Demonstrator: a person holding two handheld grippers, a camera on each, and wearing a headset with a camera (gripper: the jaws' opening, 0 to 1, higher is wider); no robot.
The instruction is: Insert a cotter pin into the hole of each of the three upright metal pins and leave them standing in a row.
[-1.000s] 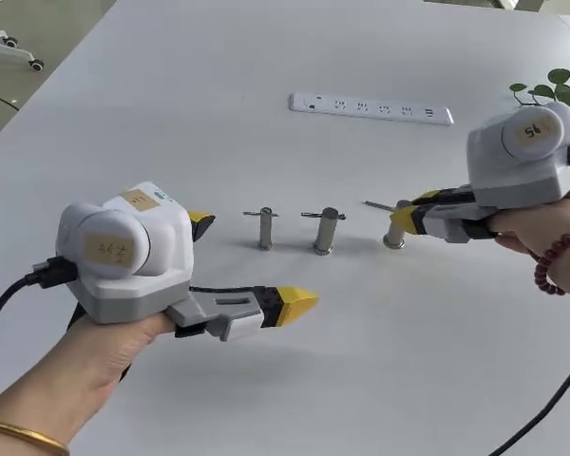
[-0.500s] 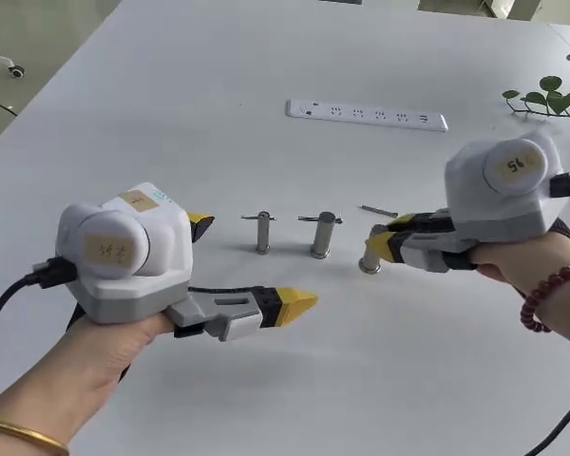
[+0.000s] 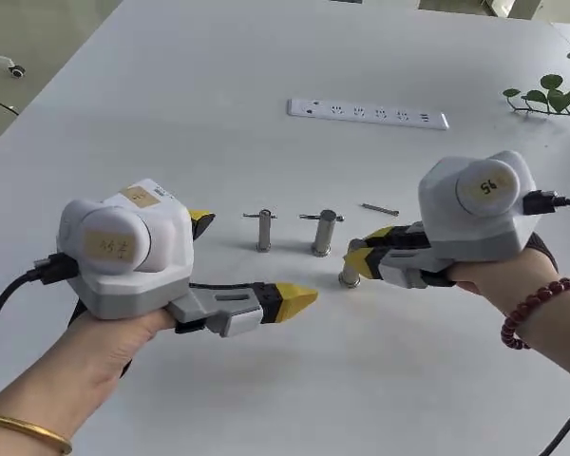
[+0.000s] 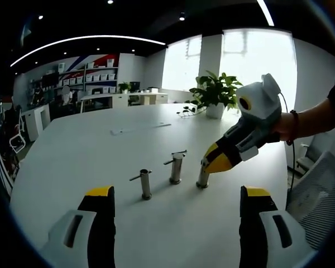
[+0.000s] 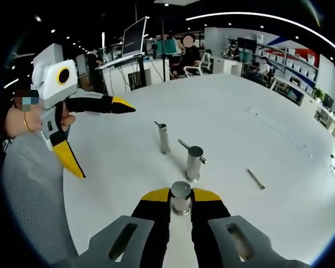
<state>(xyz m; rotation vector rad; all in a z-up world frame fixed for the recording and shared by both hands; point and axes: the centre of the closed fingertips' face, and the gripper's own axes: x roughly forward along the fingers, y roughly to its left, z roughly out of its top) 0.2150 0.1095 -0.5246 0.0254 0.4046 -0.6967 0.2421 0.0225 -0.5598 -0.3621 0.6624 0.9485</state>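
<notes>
The left gripper (image 3: 255, 259) is held level, low over the white surface (image 3: 218, 114), pointing right. Its jaws are wide apart and hold nothing. The right gripper (image 3: 359, 258) points left, jaws pinched on a bare metal pin (image 3: 349, 276) that stands upright near two crossed metal pins (image 3: 323, 233). A loose cotter pin (image 3: 380, 209) lies behind it, and a power strip (image 3: 366, 111) farther back.

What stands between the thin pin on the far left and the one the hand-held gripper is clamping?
The middle pin, upright, with a cotter pin through its top; the head view shows it.
</notes>
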